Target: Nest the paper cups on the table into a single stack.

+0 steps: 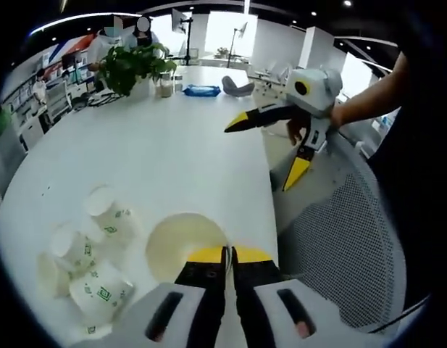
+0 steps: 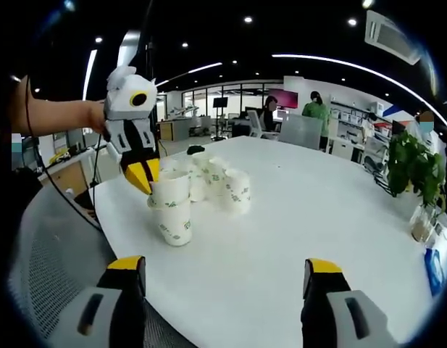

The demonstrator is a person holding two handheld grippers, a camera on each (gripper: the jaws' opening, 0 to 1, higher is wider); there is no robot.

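My left gripper (image 1: 229,255) is shut on the near rim of a white paper cup (image 1: 181,243) with green print, seen from above. In the right gripper view the left gripper (image 2: 145,178) pinches that cup (image 2: 169,190), which sits in the mouth of a second cup (image 2: 177,223) standing on the white table (image 2: 295,217). Several more cups (image 1: 89,254) cluster just left of it, some lying on their sides, also seen as a group of cups (image 2: 227,185). My right gripper (image 2: 224,267) is open and holds nothing, off the table edge, and shows as the other gripper (image 1: 263,152).
A grey mesh chair (image 1: 346,239) stands close to the table's edge under the right gripper. At the table's far end are a potted plant (image 1: 132,61), a blue packet (image 1: 201,90) and a grey object (image 1: 237,87). People (image 2: 316,109) sit at desks behind.
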